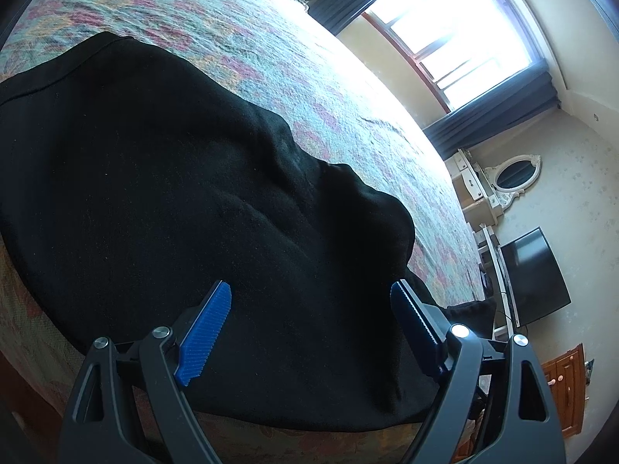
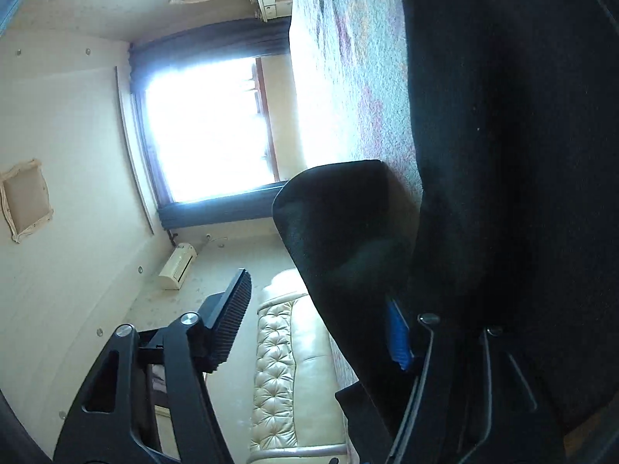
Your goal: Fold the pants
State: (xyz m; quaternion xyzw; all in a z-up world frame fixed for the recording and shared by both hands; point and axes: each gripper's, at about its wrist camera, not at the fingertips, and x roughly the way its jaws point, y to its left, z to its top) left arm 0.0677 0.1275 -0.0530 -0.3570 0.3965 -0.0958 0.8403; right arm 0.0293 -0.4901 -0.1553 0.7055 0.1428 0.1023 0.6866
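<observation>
Left wrist view shows black pants [image 1: 162, 201] spread on a floral bed [image 1: 271, 38], reaching its near edge, bunched toward the right. The left gripper [image 1: 309, 328] hovers just above them, jaws wide apart, empty. The right gripper [image 2: 321, 324] is also spread, a cloth fold lying over its far finger, ungripped. Likely between folds; next, each should pinch an edge
</observation>
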